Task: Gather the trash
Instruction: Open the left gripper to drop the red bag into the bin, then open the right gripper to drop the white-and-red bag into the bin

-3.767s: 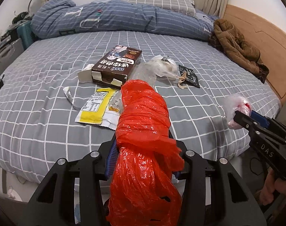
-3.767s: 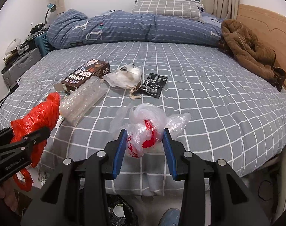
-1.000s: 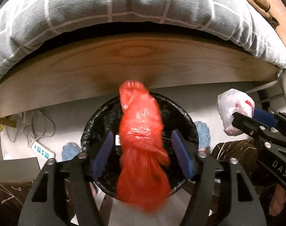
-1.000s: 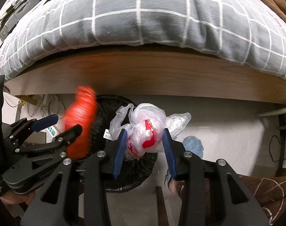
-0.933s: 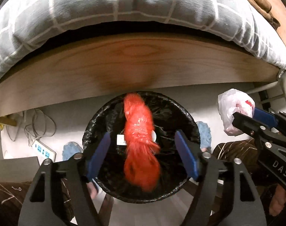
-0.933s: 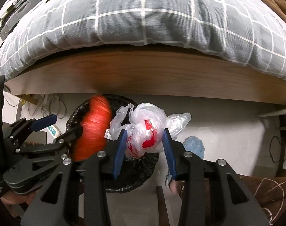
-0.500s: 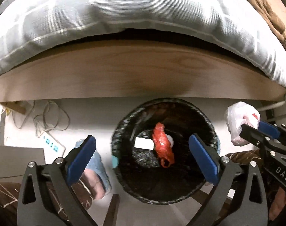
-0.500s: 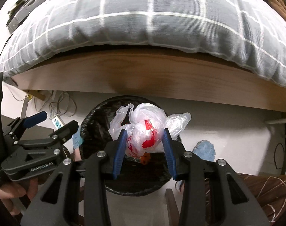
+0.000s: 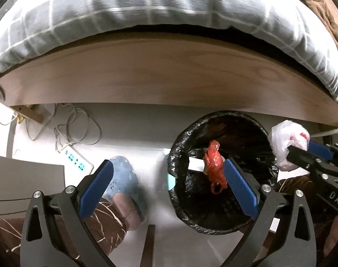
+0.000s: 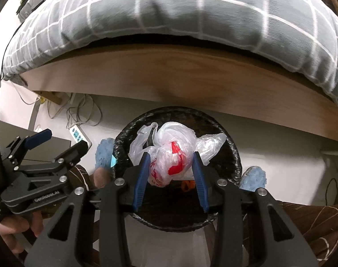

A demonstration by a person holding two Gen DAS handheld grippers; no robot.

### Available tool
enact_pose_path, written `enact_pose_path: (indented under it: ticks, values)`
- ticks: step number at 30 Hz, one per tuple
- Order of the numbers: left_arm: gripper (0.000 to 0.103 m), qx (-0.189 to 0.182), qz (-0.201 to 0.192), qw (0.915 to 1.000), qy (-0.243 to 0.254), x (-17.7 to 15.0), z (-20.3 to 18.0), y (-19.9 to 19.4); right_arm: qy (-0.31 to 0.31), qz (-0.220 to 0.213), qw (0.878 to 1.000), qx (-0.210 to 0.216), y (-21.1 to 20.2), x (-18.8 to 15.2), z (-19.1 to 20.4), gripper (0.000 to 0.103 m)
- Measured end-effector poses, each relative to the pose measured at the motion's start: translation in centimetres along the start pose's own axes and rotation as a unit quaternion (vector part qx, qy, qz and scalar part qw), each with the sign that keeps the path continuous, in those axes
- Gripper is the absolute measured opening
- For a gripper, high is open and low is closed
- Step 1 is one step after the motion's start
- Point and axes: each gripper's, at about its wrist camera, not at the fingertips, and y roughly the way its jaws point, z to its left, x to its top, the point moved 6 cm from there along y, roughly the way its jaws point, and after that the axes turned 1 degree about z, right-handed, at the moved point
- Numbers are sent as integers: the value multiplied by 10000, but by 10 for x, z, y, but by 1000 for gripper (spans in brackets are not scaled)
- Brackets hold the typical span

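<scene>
Trash, a crumpled red bag (image 9: 214, 166), lies inside the black-lined bin (image 9: 222, 224) on the floor beside the bed frame (image 9: 169, 77). Above it, the right gripper (image 10: 171, 173) is clamped on a white plastic bag (image 10: 169, 146), apparently knotted. The left gripper (image 9: 169, 184) stands wide apart, empty.

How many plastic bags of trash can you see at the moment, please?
2. The red bag lies inside the black-lined bin. The white bag is gripped by the right gripper above the bin. Others may be hidden deeper inside.
</scene>
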Motion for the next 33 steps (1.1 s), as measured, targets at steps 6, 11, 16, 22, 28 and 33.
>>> enact_pose_path:
  ticks: [6,11,16,22,28,33]
  values:
    - [97,-39,-24,10000,-69,1,8,-1,-61,4,9999,-122,3,1,3,44]
    - [97,-74,-74,9999,-94,3,9,-5,-75,-222,9994,-274,-3,7,2,62]
    - [97,-56,-180,9998,-96,7,10,-15,-86,-538,9976,-430,-18,16,-1,78]
    - [97,-48,-391,9992,-70,16,7,-34,15,-921,9942,-550,-41,28,-10,88]
    - [97,-34,-658,9978,31,29,0,-56,34,-1486,9873,-561,-78,38,-16,92]
    - [97,-30,-920,9957,100,46,-7,-74,-92,-1918,9788,-712,-109,53,-17,95]
